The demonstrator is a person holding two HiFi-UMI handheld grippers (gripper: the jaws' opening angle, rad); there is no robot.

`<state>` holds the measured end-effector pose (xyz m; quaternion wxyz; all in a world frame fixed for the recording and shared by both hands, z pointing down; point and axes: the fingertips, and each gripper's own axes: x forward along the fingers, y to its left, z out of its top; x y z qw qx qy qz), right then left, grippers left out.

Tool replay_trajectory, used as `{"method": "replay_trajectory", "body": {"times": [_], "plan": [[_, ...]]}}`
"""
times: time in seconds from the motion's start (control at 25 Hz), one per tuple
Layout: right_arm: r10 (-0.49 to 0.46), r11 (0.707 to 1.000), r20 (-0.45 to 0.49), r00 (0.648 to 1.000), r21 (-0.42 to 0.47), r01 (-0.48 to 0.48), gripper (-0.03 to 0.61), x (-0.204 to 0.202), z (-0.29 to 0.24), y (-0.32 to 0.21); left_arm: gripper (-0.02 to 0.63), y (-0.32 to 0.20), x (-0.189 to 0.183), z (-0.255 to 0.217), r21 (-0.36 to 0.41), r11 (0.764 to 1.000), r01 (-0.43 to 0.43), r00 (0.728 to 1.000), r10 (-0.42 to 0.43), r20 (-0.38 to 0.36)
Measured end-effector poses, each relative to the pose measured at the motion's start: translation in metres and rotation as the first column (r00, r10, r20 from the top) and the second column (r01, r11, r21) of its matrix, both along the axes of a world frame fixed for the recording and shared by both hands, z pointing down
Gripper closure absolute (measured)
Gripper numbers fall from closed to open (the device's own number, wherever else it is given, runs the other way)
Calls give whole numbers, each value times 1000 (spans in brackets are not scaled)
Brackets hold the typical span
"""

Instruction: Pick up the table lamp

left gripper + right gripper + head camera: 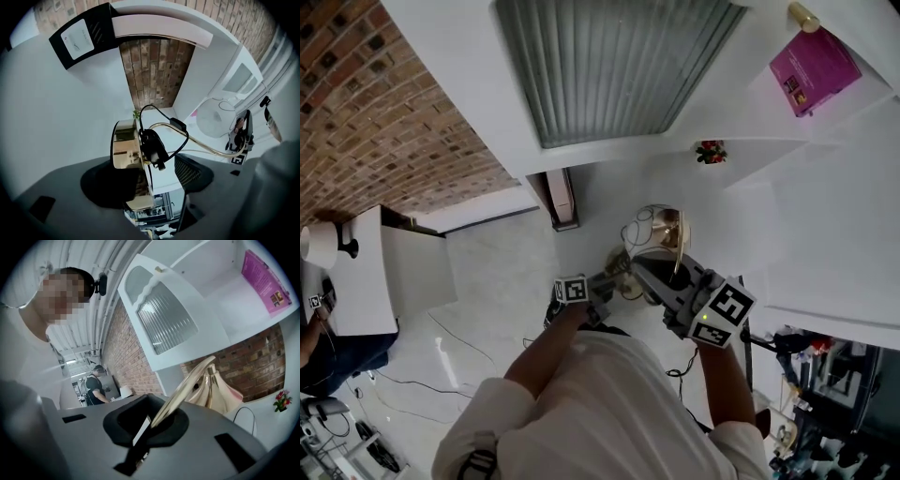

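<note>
L gripper (154, 187): jaws wide. Gold lamp base (124, 145) sits between them, clear of the R pad; no grip seen.
R gripper (154, 425): jaws narrow, clamped on the base rim.
Table lamp (661, 246): held in front of the person, near the white shelf unit (825, 159).
Axis: base disc on edge, so lamp is tipped off upright. White underside, with cord (180, 140), faces R in the left gripper view.
Shade (225, 394): far side of disc.

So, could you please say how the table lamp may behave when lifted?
Probably slippery: the right claw pinches only the polished gold base rim of the table lamp. Held by that edge, it may swing. Its loose cord should flop and dangle.
</note>
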<state>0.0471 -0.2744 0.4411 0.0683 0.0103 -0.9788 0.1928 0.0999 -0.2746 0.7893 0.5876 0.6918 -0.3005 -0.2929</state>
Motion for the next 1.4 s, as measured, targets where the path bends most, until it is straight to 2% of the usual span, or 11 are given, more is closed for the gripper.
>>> {"method": "replay_trajectory", "body": {"times": [0.16,0.4,0.64,1.0,1.4], "plan": [[-23,997,-8,1000,69,24,568,5,-14,11,298,10,2,-12,40,999,-21,1000,21,15],[-33,994,-10,999,104,33,566,18,-32,26,311,27,4,-33,88,994,-57,998,58,-6],[-14,993,12,1000,116,12,566,15,-47,43,354,44,-5,-41,98,989,-115,991,107,76],[114,985,-8,993,132,-112,566,-13,-57,72,382,77,-32,-50,109,968,-228,969,214,123],[269,954,-33,963,149,-262,566,-39,-66,131,413,136,-55,-59,138,921,-365,930,355,91]]}}
